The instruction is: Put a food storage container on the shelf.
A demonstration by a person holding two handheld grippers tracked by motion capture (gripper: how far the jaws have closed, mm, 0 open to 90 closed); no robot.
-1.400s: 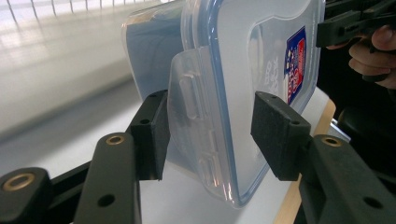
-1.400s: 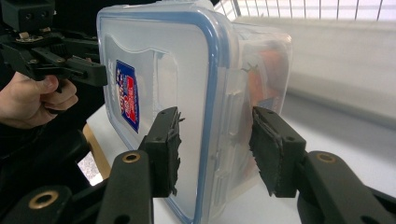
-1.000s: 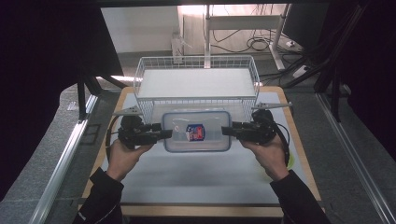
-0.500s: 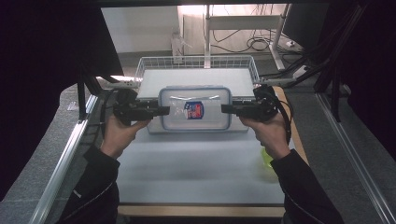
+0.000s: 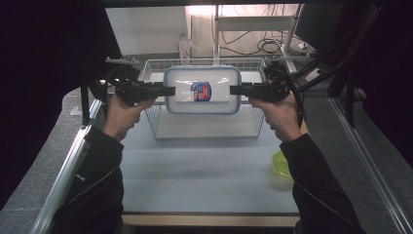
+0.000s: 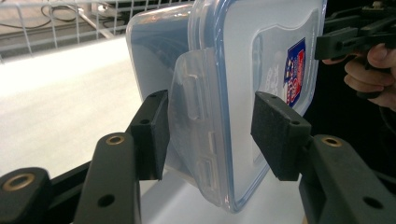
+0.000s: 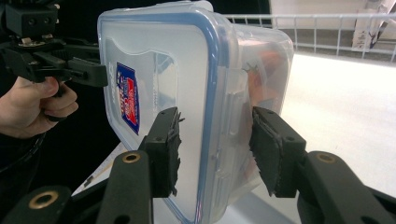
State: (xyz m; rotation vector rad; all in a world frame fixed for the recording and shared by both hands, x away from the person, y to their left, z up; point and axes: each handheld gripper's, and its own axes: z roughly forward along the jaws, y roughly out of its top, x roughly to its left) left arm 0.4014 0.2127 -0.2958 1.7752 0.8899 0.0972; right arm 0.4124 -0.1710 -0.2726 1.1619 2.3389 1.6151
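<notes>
1. Clear plastic container (image 5: pixel 202 90) with a blue-edged snap lid hangs in the air between the two grippers, above the front part of the wire basket (image 5: pixel 204 127); its lid faces up toward the high camera.
2. Label on the lid: small sticker (image 5: pixel 201 91), red, white and blue, near the lid's middle. Print too small to read.
3. Left gripper (image 5: pixel 168 90), held in the person's left hand (image 5: pixel 122 114), closes on the container's left short end. In the left gripper view the jaws straddle that end over the folded-down lid clasp (image 6: pixel 194 135), one pad against the body side, the other against the lid side.
4. Right gripper (image 5: pixel 234 90), in the right hand (image 5: pixel 278 113), clamps the opposite short end. In the right gripper view one worn foam pad (image 7: pixel 170 149) presses the lid face and the other sits on the body wall.
5. Both sets of jaws stand at a middling width, set by the container's thickness.
6. Container sits roughly level in the high view, long axis running across from gripper to gripper.
7. Contents: something reddish-orange shows dimly through the wall in the right gripper view; cannot tell what.
8. White table (image 5: pixel 204 170) lies below; a yellow-green bowl (image 5: pixel 282 163) rests on it near the right forearm, well apart from the container.
</notes>
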